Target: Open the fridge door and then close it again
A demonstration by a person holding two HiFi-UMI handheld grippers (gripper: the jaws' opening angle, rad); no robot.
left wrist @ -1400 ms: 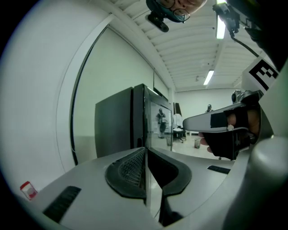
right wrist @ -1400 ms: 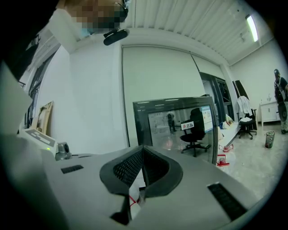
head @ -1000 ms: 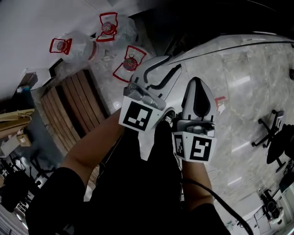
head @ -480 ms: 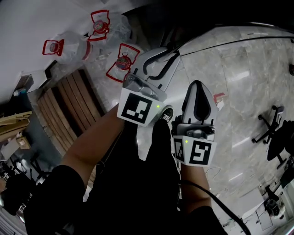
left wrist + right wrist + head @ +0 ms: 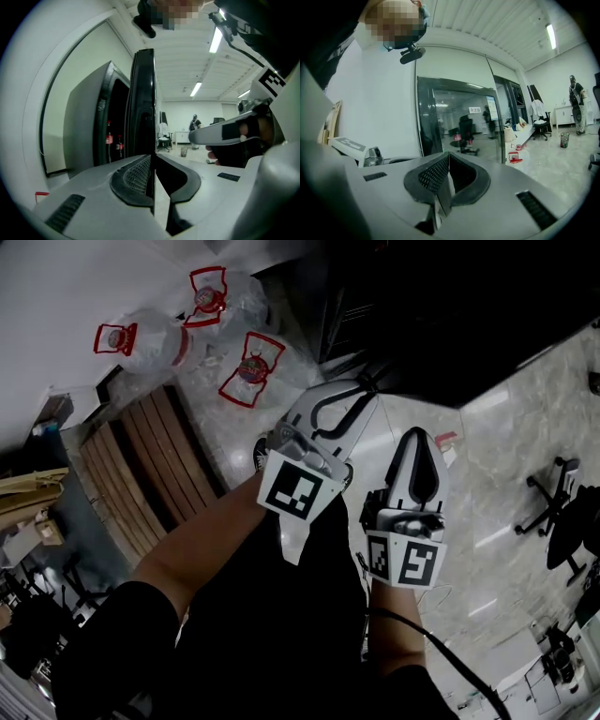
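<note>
Far left in the head view, clear water jugs point(image 5: 159, 338) with red handles lie on the floor beside a slatted wooden pallet point(image 5: 141, 465). Just right of them the left hand-held gripper point(image 5: 153, 158) reaches forward, its jaws pressed together with nothing between them. In its own view the black fridge door point(image 5: 143, 103) stands open, seen edge-on directly above the jaw tips; whether the tips touch it cannot be told. Left of the door is the grey fridge point(image 5: 86, 122), with red-labelled bottles point(image 5: 108, 139) inside. The right hand-held gripper point(image 5: 449, 157) is held just beside the left one, its jaws likewise pressed together and empty, facing a dark-framed glass pane point(image 5: 459, 117) that mirrors the room. Far right, an office chair point(image 5: 553, 493) stands on the pale marble floor point(image 5: 506, 427).
</note>
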